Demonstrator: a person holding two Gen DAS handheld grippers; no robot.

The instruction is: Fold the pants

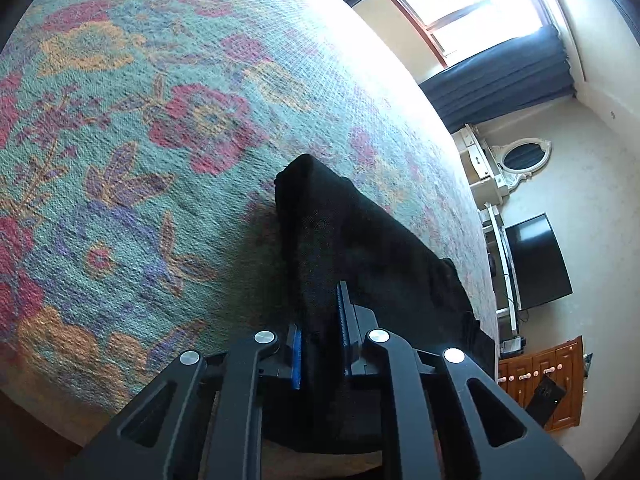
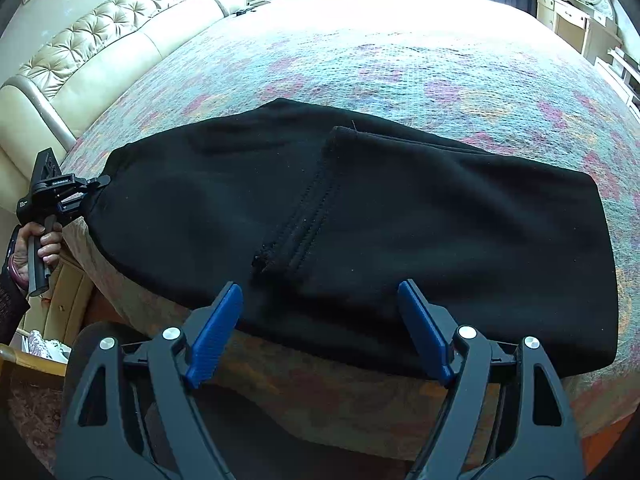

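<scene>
The black pants [image 2: 360, 208] lie folded on the flowered bedspread [image 2: 400, 68] near the bed's front edge. My right gripper [image 2: 320, 312] is open, with its blue pads [image 2: 216, 332] just in front of the pants' near edge, holding nothing. My left gripper [image 2: 86, 192] shows at the far left of the right wrist view, shut on the left end of the pants. In the left wrist view the left gripper [image 1: 320, 332] clamps a fold of the black pants [image 1: 344, 236] between its blue pads [image 1: 295, 354].
A tufted cream headboard [image 2: 108, 36] runs along the left. A dresser with an oval mirror [image 1: 520, 158], a TV [image 1: 538, 260] and a wooden cabinet [image 1: 540, 380] stand beyond the bed's far side. Dark curtains [image 1: 500, 76] hang by the window.
</scene>
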